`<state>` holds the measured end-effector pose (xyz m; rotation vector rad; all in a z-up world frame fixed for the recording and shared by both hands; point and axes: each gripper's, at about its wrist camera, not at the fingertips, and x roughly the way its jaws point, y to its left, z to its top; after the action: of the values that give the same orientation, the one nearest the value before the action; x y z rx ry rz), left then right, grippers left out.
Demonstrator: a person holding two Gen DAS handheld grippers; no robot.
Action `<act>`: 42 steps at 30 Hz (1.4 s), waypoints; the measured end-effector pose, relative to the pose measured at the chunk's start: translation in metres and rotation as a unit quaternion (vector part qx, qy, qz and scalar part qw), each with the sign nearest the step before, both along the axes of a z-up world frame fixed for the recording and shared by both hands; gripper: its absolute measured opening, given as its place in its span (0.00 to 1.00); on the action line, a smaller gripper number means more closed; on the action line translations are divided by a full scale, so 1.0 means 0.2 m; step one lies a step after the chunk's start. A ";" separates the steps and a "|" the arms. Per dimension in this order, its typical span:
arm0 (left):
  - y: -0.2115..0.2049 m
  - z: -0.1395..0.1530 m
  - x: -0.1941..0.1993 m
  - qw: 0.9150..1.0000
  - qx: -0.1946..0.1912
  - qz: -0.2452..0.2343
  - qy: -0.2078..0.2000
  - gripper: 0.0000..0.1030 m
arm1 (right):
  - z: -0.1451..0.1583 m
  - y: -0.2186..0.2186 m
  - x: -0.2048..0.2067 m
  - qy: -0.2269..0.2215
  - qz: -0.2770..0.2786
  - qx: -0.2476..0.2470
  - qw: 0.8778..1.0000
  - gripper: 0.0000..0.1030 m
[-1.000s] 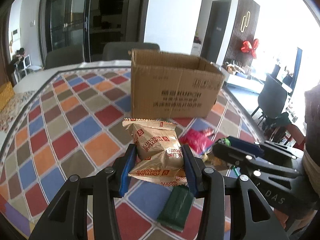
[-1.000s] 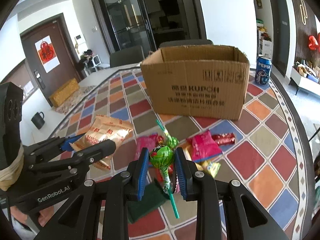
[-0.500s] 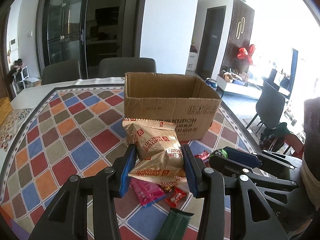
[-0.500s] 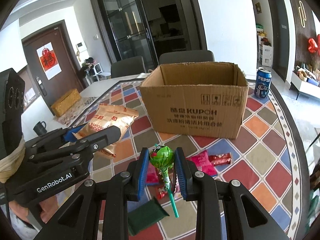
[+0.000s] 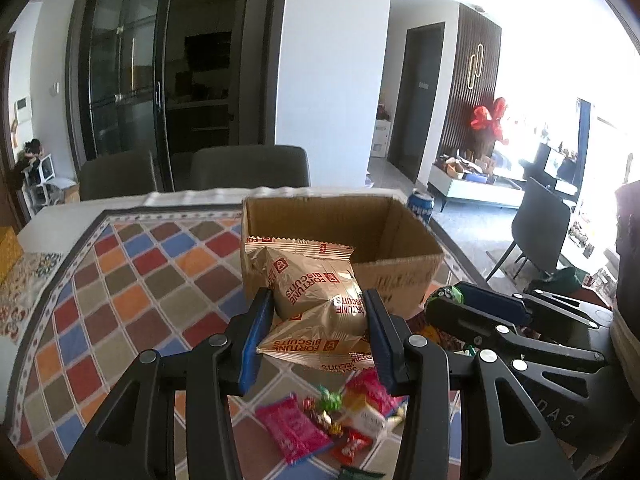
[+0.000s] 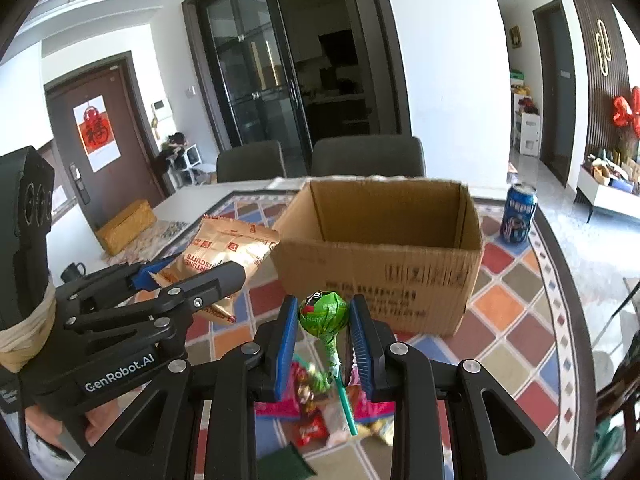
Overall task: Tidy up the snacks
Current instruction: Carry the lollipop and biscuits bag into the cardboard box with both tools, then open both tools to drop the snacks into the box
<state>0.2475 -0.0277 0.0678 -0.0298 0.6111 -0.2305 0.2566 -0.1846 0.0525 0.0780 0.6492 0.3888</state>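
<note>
Since a second ago both my grippers have risen, so I now look down into the open cardboard box (image 6: pixel 380 256) instead of at its side. My left gripper (image 5: pixel 318 320) is clamped on a gold biscuit packet (image 5: pixel 316 300), its blue pads pressing both sides; red print on it reads "FORTUNE BISCUITS". My right gripper (image 6: pixel 324 332) is closed narrowly on a green-wrapped lollipop (image 6: pixel 323 314), whose green stick hangs down between the fingers. Both snacks hang in the air just short of the box's near wall, at twelve o'clock from each gripper. The box's printing is too blurred to read. In the right view, the left gripper's body at eight o'clock reads "GenRobot.AI". A blue Pepsi can (image 6: pixel 518 218) stands at two o'clock beside the box. Loose pink and red snack packets (image 5: pixel 320 424) lie on the chequered tablecloth (image 5: pixel 132 288) below, at six o'clock.
</note>
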 end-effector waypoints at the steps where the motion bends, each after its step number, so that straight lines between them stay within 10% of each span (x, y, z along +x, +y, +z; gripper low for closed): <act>1: 0.00 0.02 0.01 1.000 0.000 -0.001 -0.002 0.44 | 0.02 0.00 0.01 -0.003 -0.001 0.000 1.000 0.27; 21: -0.03 0.25 0.43 1.000 0.009 -0.009 -0.001 0.44 | 0.34 -0.01 0.39 -0.054 -0.006 -0.020 0.998 0.27; 42: -0.07 0.00 0.68 0.998 0.024 -0.008 0.056 0.58 | 0.08 -0.07 0.74 0.017 -0.045 -0.029 0.998 0.40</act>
<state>0.3838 -0.0414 0.0681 0.0083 0.7281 -0.2301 0.4047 -0.1978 0.0690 0.0574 0.6871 0.2827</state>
